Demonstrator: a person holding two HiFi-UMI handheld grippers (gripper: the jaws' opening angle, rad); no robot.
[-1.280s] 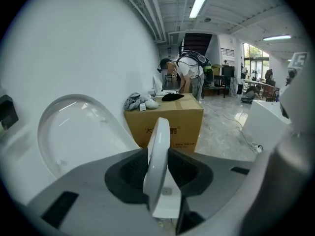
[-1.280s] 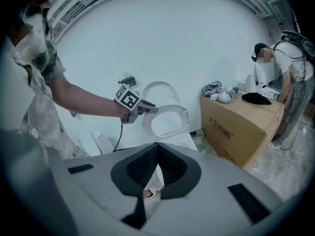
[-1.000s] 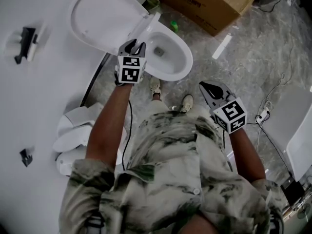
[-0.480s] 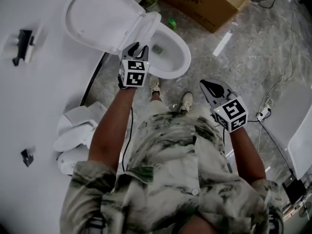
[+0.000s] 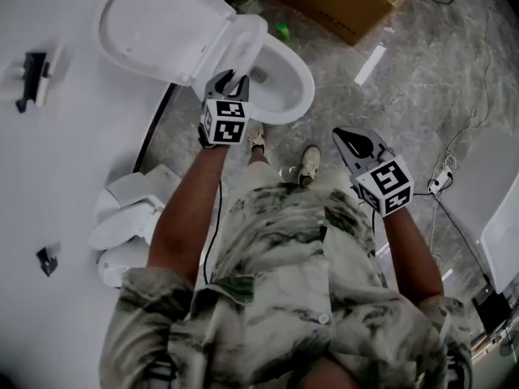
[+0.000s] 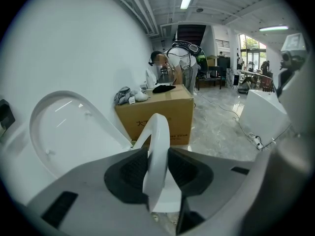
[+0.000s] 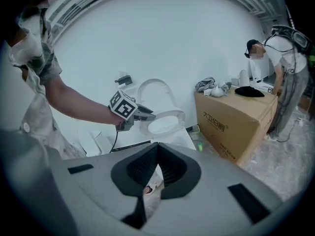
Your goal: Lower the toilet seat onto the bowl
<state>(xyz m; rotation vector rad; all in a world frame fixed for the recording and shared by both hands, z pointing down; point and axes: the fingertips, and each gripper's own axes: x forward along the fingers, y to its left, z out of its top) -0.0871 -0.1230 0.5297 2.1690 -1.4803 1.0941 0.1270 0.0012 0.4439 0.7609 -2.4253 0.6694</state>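
Head view: the cardboard box (image 5: pixel 345 2) is cut off by the top edge, and a white fixture (image 5: pixel 501 217) by the right edge. The left gripper (image 5: pixel 229 77) covers the toilet seat (image 5: pixel 246 43) where its fingers (image 5: pixel 220 79) meet it. Left gripper view: the gripper's own body hides the lower edge of the lid (image 6: pixel 64 127).

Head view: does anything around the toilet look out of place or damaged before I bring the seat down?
Nothing damaged or spilled shows. The seat stands half raised, clamped edge-on in the left gripper. Odd bits: loose white toilet parts heaped by the wall, and a white strip lying loose on the floor beside the bowl.
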